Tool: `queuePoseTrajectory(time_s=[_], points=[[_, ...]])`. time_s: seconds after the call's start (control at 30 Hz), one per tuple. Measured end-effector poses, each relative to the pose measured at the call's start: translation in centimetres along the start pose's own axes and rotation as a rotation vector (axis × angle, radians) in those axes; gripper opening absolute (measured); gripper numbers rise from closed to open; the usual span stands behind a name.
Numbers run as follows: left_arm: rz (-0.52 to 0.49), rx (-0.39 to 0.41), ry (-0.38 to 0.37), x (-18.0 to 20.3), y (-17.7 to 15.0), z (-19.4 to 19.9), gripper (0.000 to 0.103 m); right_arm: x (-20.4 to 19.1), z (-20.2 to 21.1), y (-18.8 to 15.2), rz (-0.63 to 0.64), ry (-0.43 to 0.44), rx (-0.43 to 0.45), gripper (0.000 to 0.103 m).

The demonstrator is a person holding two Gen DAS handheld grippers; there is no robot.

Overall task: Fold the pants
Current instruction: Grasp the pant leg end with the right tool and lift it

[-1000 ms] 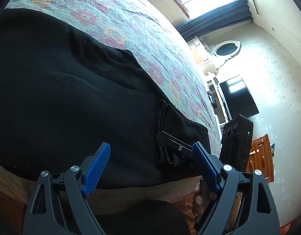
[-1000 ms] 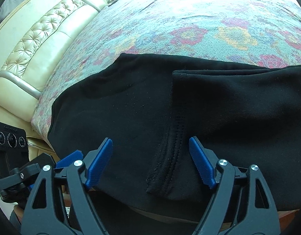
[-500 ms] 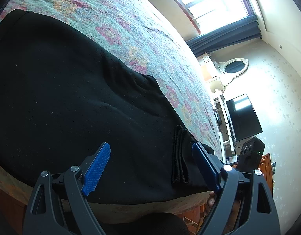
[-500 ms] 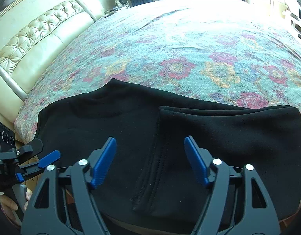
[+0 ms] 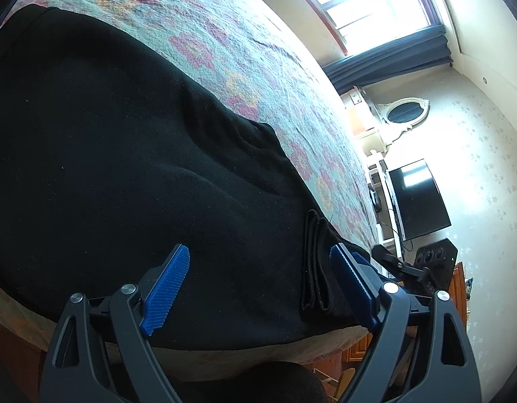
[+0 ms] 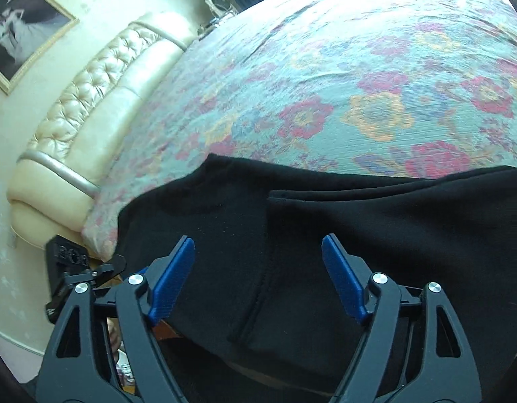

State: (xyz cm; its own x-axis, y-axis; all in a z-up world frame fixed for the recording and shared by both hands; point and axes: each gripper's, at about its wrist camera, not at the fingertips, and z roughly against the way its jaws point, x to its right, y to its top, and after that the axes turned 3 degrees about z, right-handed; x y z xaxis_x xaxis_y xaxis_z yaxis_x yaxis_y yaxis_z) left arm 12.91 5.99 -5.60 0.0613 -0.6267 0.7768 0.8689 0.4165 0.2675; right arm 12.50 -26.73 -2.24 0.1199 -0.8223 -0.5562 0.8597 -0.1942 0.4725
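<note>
A: Black pants [image 5: 130,174] lie folded flat at the near edge of the bed [image 6: 342,77], hem end doubled over as a thick lip [image 5: 314,268] on the right side in the left view.

B: Room to move?

A: Lots. Floral bedspread beyond the far edge of the pants is bare, wide open. Near edge overhangs the mattress side a little.

B: Tools?

A: Left gripper [image 5: 258,288] jaws spread wide, nothing between the pads, hovering over the pants. Right gripper [image 6: 258,278] jaws also apart, just been reopening after a dip, only cloth under them, no pinch.

B: Change from earlier?

A: Right view is further back and higher than a second ago, more bedspread showing. Left view barely differs; pants same layout.

B: Room?

A: Cream tufted headboard [image 6: 90,107], framed picture [image 6: 23,30], window [image 5: 369,0] with dark curtain, TV [image 5: 416,198], oval mirror [image 5: 404,114].
</note>
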Motion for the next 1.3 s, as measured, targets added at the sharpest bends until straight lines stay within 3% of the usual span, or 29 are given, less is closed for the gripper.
queuePoseTrajectory(time_s=[0.1,0.23,0.33,0.43,0.53,0.57,0.6,0.67,0.77,0.83,0.87,0.93,1.0,1.03,1.17,1.3], points=[[0.011,0.000,-0.004,-0.4,0.1,0.0,0.084,5.3,6.1,-0.2,-0.103,0.018,0.079,0.086],[0.006,0.002,0.000,-0.5,0.1,0.0,0.084,13.9,11.7,-1.5,-0.290,-0.020,0.103,0.087],[-0.006,0.004,0.007,-0.4,0.0,-0.1,0.084,17.9,11.9,-3.8,-0.405,0.060,0.052,0.087],[-0.017,0.004,0.013,-0.3,-0.1,-0.1,0.084,18.1,9.8,-5.3,-0.413,0.157,-0.028,0.087],[-0.029,0.004,0.018,-0.3,-0.2,-0.1,0.084,17.2,8.3,-5.8,-0.362,0.158,-0.057,0.087],[-0.031,0.004,0.019,-0.3,-0.2,-0.1,0.084,17.0,8.2,-5.8,-0.351,0.155,-0.060,0.083],[-0.032,0.005,0.020,-0.3,-0.3,-0.1,0.084,16.9,8.1,-5.8,-0.340,0.149,-0.072,0.066],[-0.031,0.005,0.021,-0.3,-0.4,-0.2,0.084,16.8,7.8,-6.0,-0.331,0.168,-0.103,0.044],[-0.032,0.005,0.020,-0.2,-0.4,-0.1,0.084,16.3,7.5,-6.5,-0.289,0.130,-0.117,0.029],[-0.030,0.004,0.020,-0.2,-0.4,-0.2,0.084,16.5,7.5,-6.7,-0.294,0.141,-0.127,0.026],[-0.028,0.003,0.018,-0.2,-0.4,-0.2,0.084,16.5,7.5,-6.6,-0.289,0.144,-0.125,0.027],[-0.023,0.003,0.016,-0.2,-0.4,-0.1,0.084,16.5,7.7,-6.3,-0.287,0.154,-0.122,0.038],[-0.020,0.004,0.014,-0.1,-0.5,-0.1,0.084,16.9,8.3,-5.3,-0.308,0.173,-0.086,0.072],[-0.020,0.004,0.014,0.0,-0.5,-0.1,0.084,17.2,8.9,-4.8,-0.319,0.181,-0.049,0.079],[-0.022,0.003,0.016,-0.3,-0.4,0.0,0.084,18.2,8.9,-1.9,-0.351,0.222,0.018,0.082],[-0.023,0.003,0.015,-0.3,-0.4,0.0,0.084,18.9,6.6,0.4,-0.385,0.224,0.012,0.082]])
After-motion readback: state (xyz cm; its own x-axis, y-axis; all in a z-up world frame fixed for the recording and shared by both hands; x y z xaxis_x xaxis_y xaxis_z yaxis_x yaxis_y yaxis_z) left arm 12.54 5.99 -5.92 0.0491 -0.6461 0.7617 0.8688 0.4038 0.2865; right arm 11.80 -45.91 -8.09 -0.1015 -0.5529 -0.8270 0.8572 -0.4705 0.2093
